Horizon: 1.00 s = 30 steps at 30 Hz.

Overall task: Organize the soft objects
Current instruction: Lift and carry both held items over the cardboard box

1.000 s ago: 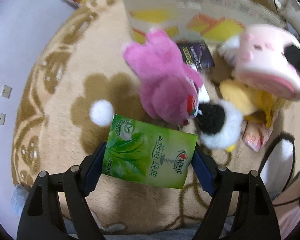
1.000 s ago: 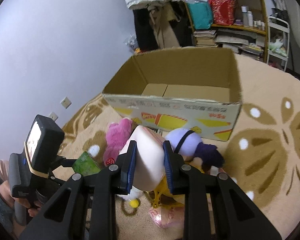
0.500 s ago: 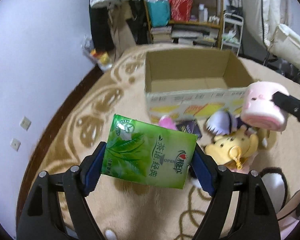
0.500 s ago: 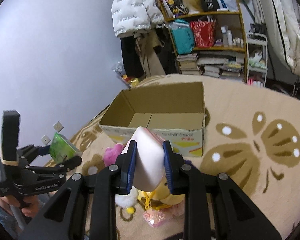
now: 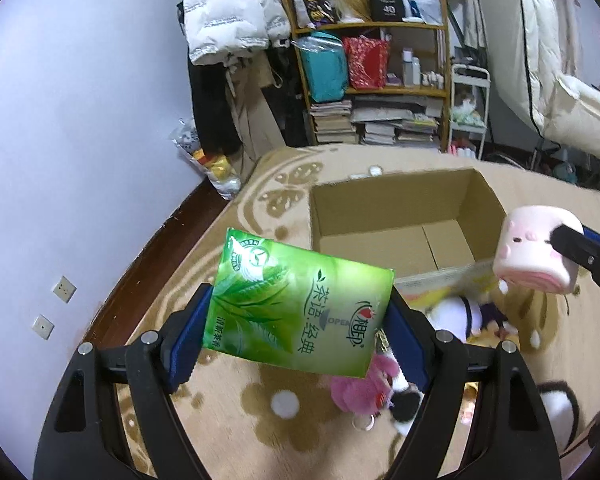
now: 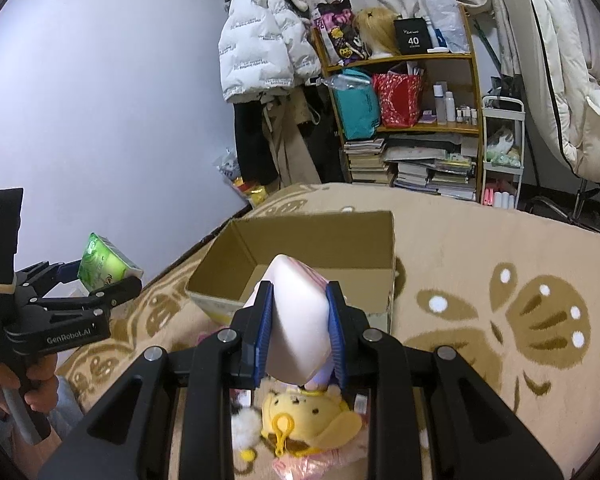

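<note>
My left tool [image 5: 300, 316] grips the green tissue pack [image 5: 300, 304] and my right tool [image 6: 300, 334] clamps the pink plush cube [image 6: 296, 320], both in the air near the open cardboard box [image 6: 320, 228].

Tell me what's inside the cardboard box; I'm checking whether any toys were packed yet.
The cardboard box shows only bare bottom flaps, no toys. In both views its near wall hides the strip of floor behind it, partly covered by the pink squishy toy.

Two black hand-held grippers with blue pads

Each gripper, left gripper [image 5: 296, 336] and right gripper [image 6: 300, 332], has black angular arms, silver round screws and ribbed blue pads [image 6: 263, 328]; the left body carries white "GenRobot.AI" lettering.
</note>
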Motion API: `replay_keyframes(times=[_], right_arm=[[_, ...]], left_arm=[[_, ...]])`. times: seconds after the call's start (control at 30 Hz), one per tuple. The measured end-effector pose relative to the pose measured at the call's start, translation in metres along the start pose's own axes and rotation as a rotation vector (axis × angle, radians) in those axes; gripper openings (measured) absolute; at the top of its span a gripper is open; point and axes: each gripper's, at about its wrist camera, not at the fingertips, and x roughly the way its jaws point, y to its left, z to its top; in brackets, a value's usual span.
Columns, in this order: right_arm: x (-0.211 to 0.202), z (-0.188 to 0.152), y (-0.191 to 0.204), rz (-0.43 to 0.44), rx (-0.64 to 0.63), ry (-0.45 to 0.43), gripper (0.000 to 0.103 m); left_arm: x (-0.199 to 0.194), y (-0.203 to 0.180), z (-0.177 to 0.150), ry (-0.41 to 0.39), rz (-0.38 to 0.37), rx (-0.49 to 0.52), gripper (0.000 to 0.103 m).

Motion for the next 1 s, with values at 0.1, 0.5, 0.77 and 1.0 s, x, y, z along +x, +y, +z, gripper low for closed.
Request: replay_keyframes(times=[0.1,0.5,0.77,1.0], right_arm=[[0.005,0.005,0.0,0.006,0.001,-0.002,0.027],[0.029,0.015,-0.007,-0.01,-0.015,0.002,0.027],[0.058,0.021,-0.01,-0.033,-0.024,0.014,0.027],[0.082,0.015,-0.012,-0.03,-0.025,0.04,0.027]], left_arm=[[0.004,0.01,0.011,-0.016,0.012,-0.017,0.08],[0.033,0.002,0.049,-0.068,0.047,0.045,0.08],[0.06,-0.01,0.066,-0.067,0.002,0.051,0.08],[0.084,-0.012,0.06,-0.027,-0.034,0.044,0.08]])
